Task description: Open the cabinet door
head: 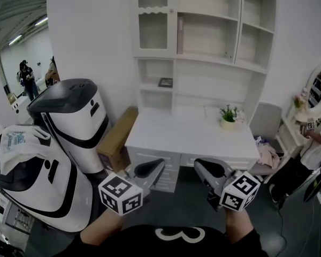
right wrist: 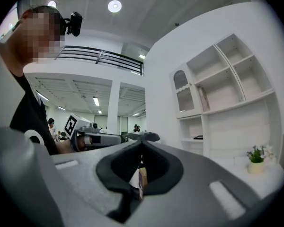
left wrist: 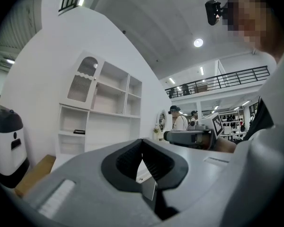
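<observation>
Cabinet door (head: 154, 17): top-left of the white shelf unit (head: 203, 63) against the wall, ribbed glass panel, small knob on its right edge, shut. Both tongs are well short of it, low down in front of the desk (head: 192, 135) under the shelves. Left gripper (head: 161, 162): jaws together, nothing btwn them, touching nothing. Right gripper (head: 198, 163): same, jaws closed tip to tip, empty, in the air. The two sit side by side, apart, pointing level toward the desk's drawer fronts.

Shelf compartments: bay just right of the door has a thin upright book (head: 180, 35) against its left wall. Open bay below the door holds a small dark flat item (head: 165, 82), can't tell what. Desk top: small potted plant (head: 228, 116) toward the back right. Cardboard box (head: 117, 138) leans by the desk's left end. Two white-and-black machines (head: 75, 114) further left, w/ a white bag (head: 18, 141) draped on the nearer one. Grey chair (head: 266, 121) + round mirror (head: 318, 90) off to the right
</observation>
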A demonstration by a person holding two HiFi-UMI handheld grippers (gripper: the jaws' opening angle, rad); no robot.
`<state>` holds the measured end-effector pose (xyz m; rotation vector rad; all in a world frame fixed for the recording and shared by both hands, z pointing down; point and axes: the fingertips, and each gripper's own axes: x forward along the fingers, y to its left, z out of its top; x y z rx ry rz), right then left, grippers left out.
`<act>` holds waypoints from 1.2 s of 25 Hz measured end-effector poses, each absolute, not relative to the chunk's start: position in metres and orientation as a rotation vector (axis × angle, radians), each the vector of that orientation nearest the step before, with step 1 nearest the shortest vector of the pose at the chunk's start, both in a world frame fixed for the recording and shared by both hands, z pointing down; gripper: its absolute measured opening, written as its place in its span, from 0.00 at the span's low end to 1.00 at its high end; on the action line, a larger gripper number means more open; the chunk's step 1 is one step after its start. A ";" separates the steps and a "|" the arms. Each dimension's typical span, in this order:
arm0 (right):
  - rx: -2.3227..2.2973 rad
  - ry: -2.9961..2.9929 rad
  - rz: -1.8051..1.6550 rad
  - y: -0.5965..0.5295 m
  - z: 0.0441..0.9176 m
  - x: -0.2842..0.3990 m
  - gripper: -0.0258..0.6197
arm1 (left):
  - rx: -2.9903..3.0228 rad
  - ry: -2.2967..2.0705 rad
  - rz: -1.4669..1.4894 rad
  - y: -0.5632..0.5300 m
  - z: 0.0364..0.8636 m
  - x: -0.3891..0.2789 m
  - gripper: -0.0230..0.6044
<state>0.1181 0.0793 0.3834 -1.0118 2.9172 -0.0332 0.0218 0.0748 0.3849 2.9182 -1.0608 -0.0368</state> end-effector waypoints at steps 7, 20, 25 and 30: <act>-1.019 2.911 -0.109 0.048 0.398 0.123 0.04 | 2.862 -1.052 -0.032 0.044 0.403 0.022 0.05; -1.127 2.881 -0.140 -0.062 0.418 0.130 0.04 | 2.869 -0.947 -0.062 -0.067 0.419 0.030 0.05; -1.146 2.872 -0.136 -0.129 0.410 0.128 0.04 | 2.881 -0.915 -0.061 -0.139 0.415 0.032 0.05; -1.176 2.869 -0.120 -0.215 0.393 0.126 0.04 | 2.901 -0.886 -0.070 -0.227 0.399 0.031 0.05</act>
